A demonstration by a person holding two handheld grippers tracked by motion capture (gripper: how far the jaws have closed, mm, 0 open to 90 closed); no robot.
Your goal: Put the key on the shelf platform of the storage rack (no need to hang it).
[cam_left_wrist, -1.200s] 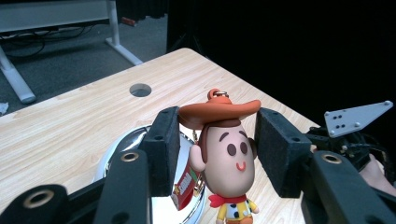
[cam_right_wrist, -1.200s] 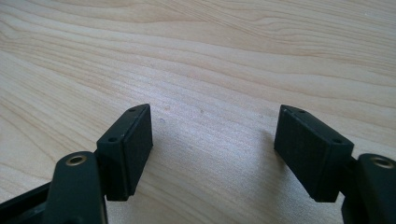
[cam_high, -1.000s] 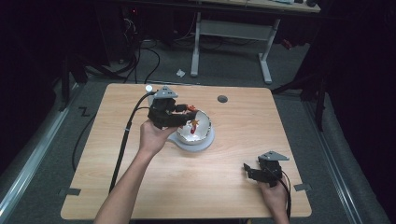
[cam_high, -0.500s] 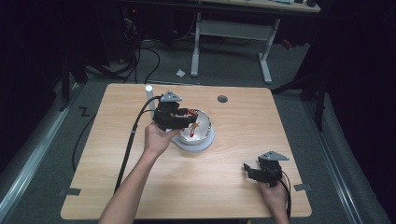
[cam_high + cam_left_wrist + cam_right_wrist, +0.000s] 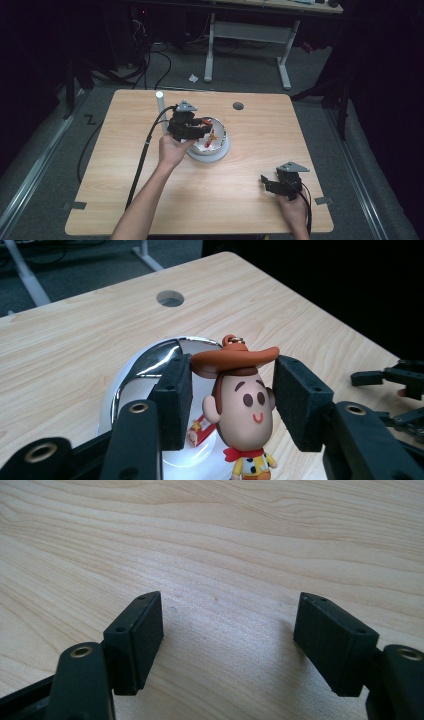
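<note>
The left gripper (image 5: 200, 129) is gripping a cowboy figurine (image 5: 243, 412) by the head, its pads pressing in on either side just under the brown hat brim, and is holding it over the white bowl (image 5: 220, 150) that is sitting near the middle of the wooden table (image 5: 125, 190). In the left gripper view the figurine is hanging upright, with the bowl's shiny rim curving behind it and a small red-and-white item (image 5: 200, 430) lying inside. The right gripper (image 5: 274, 184) is resting low near the table's front right corner, jaws standing wide apart with only bare wood between them. Wide bare tabletop is lying between the two grippers, and more is stretching left of the bowl toward the table's near edge. A round hole (image 5: 238, 106) is sitting close to the far edge.
</note>
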